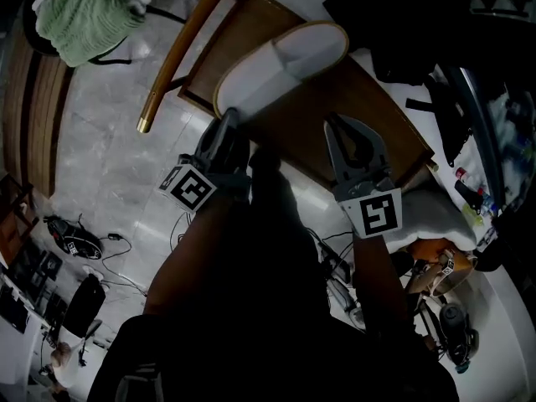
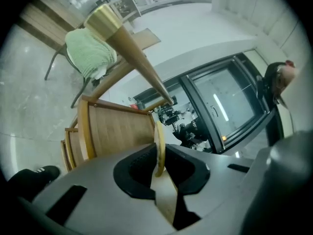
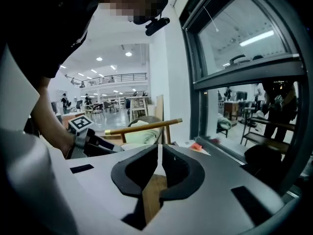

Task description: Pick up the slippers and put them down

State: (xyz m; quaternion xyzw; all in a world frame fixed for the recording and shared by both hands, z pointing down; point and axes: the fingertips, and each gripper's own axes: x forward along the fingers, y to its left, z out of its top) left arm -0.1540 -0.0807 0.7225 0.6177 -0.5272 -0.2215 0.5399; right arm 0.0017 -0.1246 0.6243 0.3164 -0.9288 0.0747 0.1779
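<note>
Holding in left claw [image 1: 228,122], at eleven o'clock, tan-rimmed slipper [image 1: 268,69] clamped by its heel over wooden chair [image 1: 377,115]; pinching in right claw [image 1: 339,124], at one, thin white edge [image 3: 159,158], probably its mate; lifted, not yet set down.

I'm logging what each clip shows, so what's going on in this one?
A person holds a gripper in each hand over a brown wooden surface. The left gripper has its tongs clamped on the tan-rimmed edge of a white slipper, which stretches away over the wood. Whether it rests there or hangs just above can't be told. The right gripper is alongside, tongs closed on nothing. Only one slipper is in sight.
</note>
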